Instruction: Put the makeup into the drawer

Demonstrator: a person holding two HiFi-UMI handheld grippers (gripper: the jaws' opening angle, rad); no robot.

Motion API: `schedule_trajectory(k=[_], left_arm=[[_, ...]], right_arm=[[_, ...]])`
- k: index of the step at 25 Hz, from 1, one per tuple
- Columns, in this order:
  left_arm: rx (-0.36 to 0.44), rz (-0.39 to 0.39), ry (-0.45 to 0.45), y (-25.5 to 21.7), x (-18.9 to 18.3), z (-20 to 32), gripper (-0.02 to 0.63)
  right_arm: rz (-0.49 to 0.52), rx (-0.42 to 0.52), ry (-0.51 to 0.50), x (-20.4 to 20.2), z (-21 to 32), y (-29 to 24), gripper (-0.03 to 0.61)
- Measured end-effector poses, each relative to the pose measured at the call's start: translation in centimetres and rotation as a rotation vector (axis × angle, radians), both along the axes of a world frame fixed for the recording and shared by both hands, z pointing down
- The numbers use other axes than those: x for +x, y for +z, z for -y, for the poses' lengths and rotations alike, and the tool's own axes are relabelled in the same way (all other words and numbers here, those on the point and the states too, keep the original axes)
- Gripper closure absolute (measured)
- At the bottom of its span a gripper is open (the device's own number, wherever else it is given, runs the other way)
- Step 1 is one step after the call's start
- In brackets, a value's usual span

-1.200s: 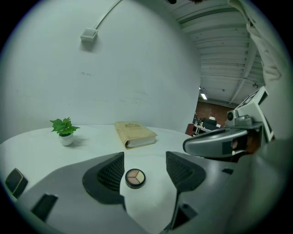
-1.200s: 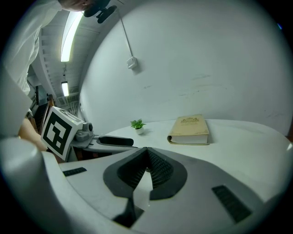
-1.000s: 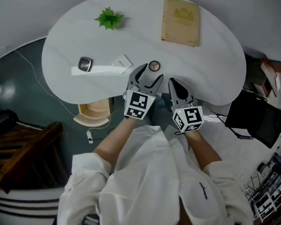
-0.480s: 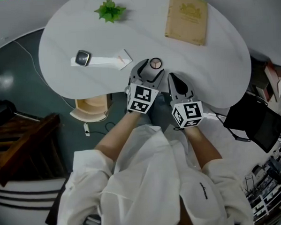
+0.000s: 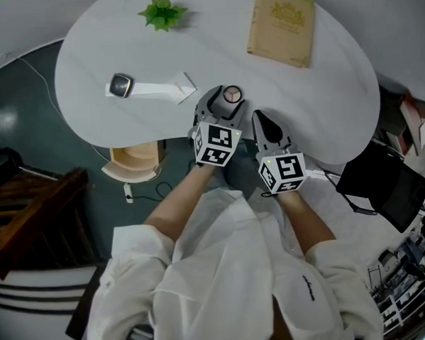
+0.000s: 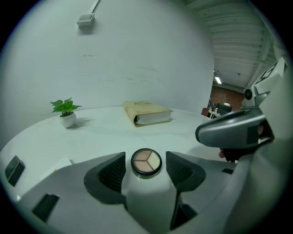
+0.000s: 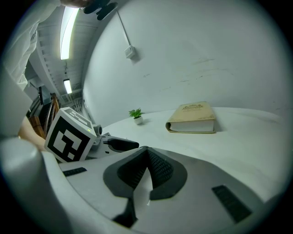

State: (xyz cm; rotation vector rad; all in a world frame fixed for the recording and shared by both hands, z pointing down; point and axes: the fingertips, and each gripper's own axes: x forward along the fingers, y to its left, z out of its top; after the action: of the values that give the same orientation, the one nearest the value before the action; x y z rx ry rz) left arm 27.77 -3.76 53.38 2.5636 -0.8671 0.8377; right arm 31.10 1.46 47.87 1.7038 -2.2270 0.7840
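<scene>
**DESK:** What's nearest the lens?

**FIELD:** White sleeves, then both tools side by side at the near rim of the white table [image 5: 323, 103]. The right gripper [image 7: 147, 159] has its jaws pressed together on nothing and seems parked out of the way.

**DESK:** And the makeup?

**FIELD:** A round three-shade compact [image 6: 146, 162] lies flat on the tabletop just inside that rim. The left gripper [image 5: 225, 102] straddles it with jaws spread, a ribbed pad [image 6: 111, 171] on either side and a sliver of gap each way. It looks lined up for the squeeze but is not yet gripping.

**DESK:** Where does it go?

**FIELD:** Likely the pale wooden drawer [image 5: 132, 163] standing open beneath the table's edge, on the left gripper's side. It is well apart from the compact, so a lift and carry lies ahead.

**DESK:** Beyond that?

**FIELD:** A tan book [image 5: 279, 27] and a small potted plant [image 5: 163, 12] sit at the far side, apart from the work.
</scene>
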Motion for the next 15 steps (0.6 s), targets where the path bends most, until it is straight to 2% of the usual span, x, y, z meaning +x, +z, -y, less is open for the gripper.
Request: schedule_trajectory(k=[6,9,10,15], left_arm=[[0.01,0.069,-0.029,0.75,0.0,0.25,0.339],[0.024,0.099,-0.04,0.96,-0.19,0.49,0.377],[0.025,0.103,-0.044,0.99,-0.26,0.57,0.394],[0.025,0.094,-0.053,0.88,-0.32,0.56,0.396]], right_arm=[[0.0,0.0,-0.016,0.04,-0.09,0.17,0.561],[0.002,0.0,-0.027,-0.1,-0.07,0.17,0.561],[0.004,0.0,-0.03,-0.13,-0.07,0.18,0.561],[0.006,-0.001,-0.046,-0.27,-0.16,0.34,0.561]])
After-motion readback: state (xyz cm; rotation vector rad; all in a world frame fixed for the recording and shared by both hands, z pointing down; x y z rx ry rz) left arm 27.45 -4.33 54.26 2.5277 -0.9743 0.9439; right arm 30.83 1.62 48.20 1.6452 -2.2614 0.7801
